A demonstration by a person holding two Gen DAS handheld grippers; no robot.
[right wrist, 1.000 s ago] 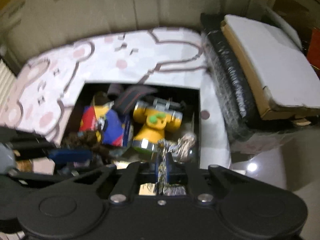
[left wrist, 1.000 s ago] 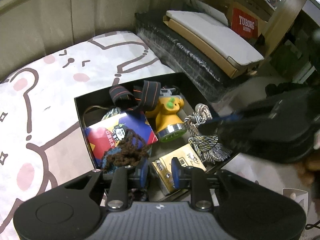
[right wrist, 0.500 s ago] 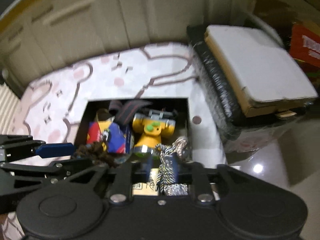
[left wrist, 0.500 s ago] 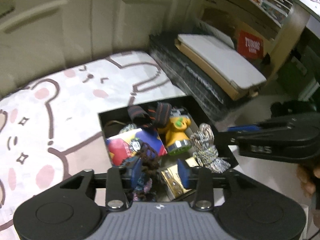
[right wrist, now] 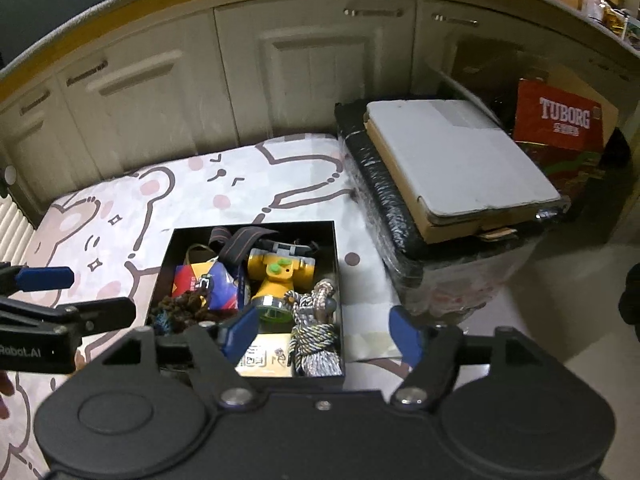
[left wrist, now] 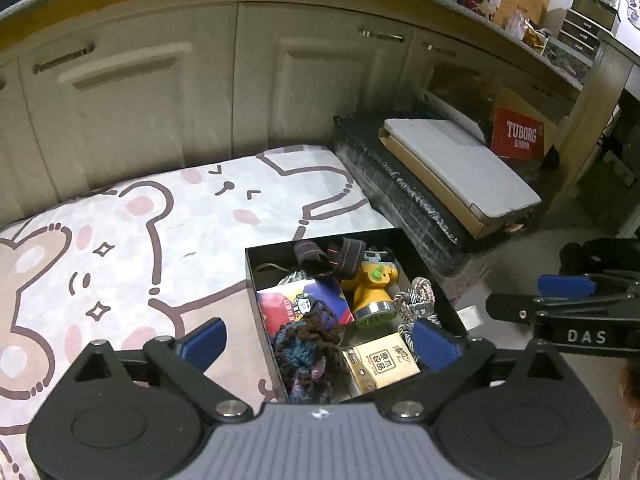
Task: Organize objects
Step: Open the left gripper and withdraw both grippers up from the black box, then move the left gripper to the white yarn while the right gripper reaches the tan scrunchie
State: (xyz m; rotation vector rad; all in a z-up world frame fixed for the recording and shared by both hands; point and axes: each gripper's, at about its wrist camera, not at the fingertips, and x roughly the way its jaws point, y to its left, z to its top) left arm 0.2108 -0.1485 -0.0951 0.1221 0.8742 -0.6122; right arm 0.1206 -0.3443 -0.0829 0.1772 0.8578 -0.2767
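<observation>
**Both tongs spread wide above a filled black box**

The left tongs (left wrist: 318, 338) hang with their blue pads far apart and nothing between them; the right tongs (right wrist: 324, 330) are likewise spread wide and empty. Each pair shows in the other's camera: the right tongs at the right edge of the left wrist view, the left tongs at the left edge of the right wrist view.

Below both sits an open black box (right wrist: 335, 248) on a mattress (left wrist: 168, 240) covered with a pale sheet printed with cartoon bears. Inside the box, a yellow headlamp (right wrist: 276, 276) with green buttons lies near the middle, its striped elastic strap (right wrist: 240, 242) bunched toward the far wall. To its left lies a red-and-blue packet (right wrist: 208, 284), and a dark brown and blue crocheted piece (left wrist: 308, 348) rests against the packet's near edge. A coil of grey-and-white rope (right wrist: 316, 332) fills the near right corner, just beside the headlamp's lens. A small tan packet (left wrist: 380, 364) with printed characters lies flat on the box floor between the crocheted piece and the rope.

Right of the mattress stands a black wrapped bundle (right wrist: 380, 200) with a flat white-topped carton (right wrist: 460, 160) on it. Behind that is a red Tuborg box (right wrist: 560, 120). Cream cabinet doors (left wrist: 256, 92) run along the back.
</observation>
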